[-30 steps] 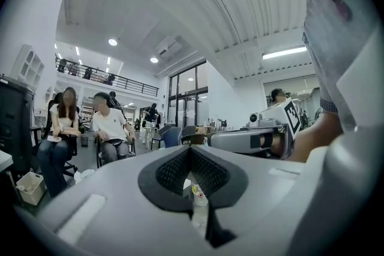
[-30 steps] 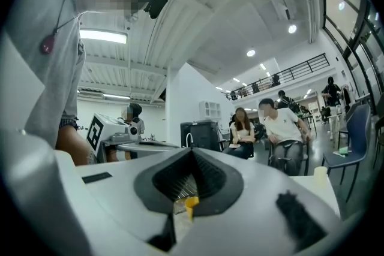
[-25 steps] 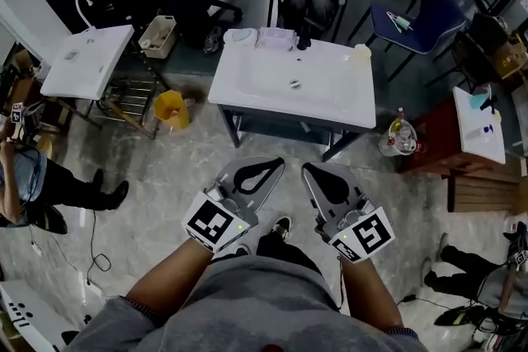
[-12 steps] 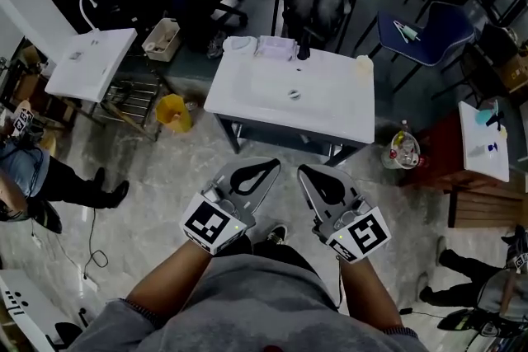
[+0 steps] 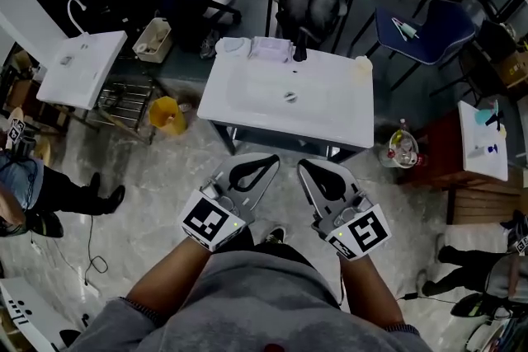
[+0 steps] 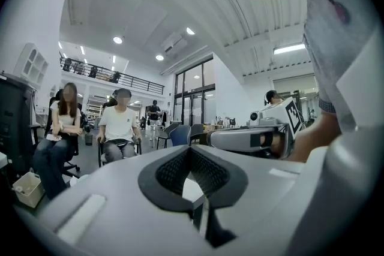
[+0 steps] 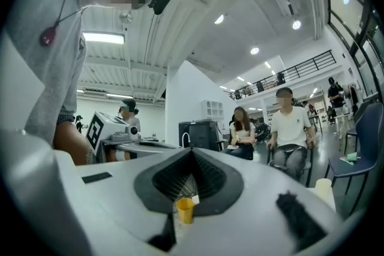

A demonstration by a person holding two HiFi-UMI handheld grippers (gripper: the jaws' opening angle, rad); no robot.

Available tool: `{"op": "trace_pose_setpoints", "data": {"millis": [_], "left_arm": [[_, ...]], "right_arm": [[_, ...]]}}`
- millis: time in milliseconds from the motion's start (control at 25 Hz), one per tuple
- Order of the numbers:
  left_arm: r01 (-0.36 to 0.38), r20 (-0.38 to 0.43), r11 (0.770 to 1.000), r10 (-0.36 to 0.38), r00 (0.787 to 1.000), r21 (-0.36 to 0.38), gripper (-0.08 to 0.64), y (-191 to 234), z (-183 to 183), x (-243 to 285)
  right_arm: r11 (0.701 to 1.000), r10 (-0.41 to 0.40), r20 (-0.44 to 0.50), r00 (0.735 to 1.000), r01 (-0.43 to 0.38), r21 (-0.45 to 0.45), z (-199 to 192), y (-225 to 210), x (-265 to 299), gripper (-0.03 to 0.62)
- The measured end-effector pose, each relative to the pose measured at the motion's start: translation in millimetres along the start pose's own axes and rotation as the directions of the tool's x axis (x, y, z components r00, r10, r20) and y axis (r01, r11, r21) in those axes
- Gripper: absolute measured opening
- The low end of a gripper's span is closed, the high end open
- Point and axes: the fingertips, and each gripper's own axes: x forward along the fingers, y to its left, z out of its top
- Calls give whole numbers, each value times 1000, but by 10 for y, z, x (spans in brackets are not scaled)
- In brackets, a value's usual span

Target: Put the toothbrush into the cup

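White washbasin (image 5: 330,105) ahead bears a pale cup (image 5: 360,67) at its far right corner; left gripper (image 5: 271,164) and right gripper (image 5: 304,170) hover side by side, jaws together, empty.

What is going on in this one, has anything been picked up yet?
A person holds a grey two-jaw tool in each hand, short of a white washbasin table. The left tool and the right tool are both shut and empty. A pale round cup stands at the table's far right corner. A small dark object sits on its far edge, too small to identify. Nothing is handled yet.
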Motion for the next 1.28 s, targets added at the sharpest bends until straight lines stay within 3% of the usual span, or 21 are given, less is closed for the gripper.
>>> {"op": "trace_pose_setpoints", "data": {"millis": [640,960,1280], "left_arm": [[164,5,986,-164,986,-44,6,1268,22,569],[247,-7,968,-248,969,-49,6,1872,-16,818],[305,-19,950,-307,951,-62,6,2337,-108,981]], "right_arm": [[994,-112,-57,992,113,12,-157,-717,1196,13],[986,-166,-26,986,167,17,-106,-1041,1767,13],[961,-273,-81,959,275,19,-317,-1393,2070,14]]}}
